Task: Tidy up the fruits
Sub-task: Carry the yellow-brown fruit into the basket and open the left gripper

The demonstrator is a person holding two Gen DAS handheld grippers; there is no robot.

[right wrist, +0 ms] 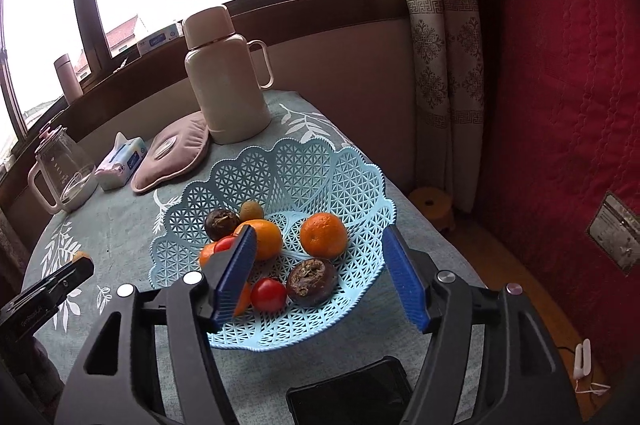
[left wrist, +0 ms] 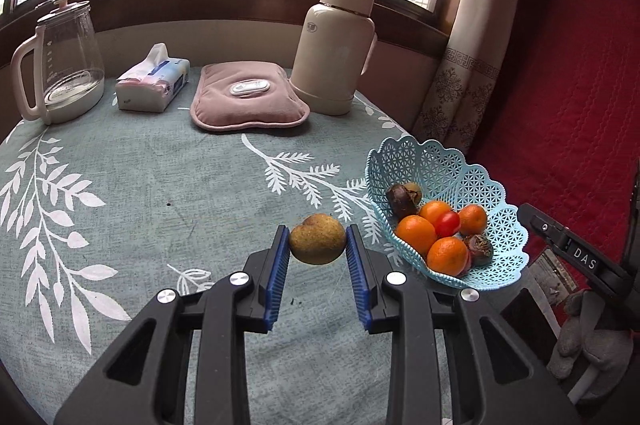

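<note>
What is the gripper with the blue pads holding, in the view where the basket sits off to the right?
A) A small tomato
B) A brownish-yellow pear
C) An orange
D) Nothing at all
B: the left gripper is shut on the brownish-yellow pear, beside the blue basket, not in it.

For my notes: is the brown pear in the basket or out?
Out. The pear is between the left gripper's jaws, beside the basket.
</note>
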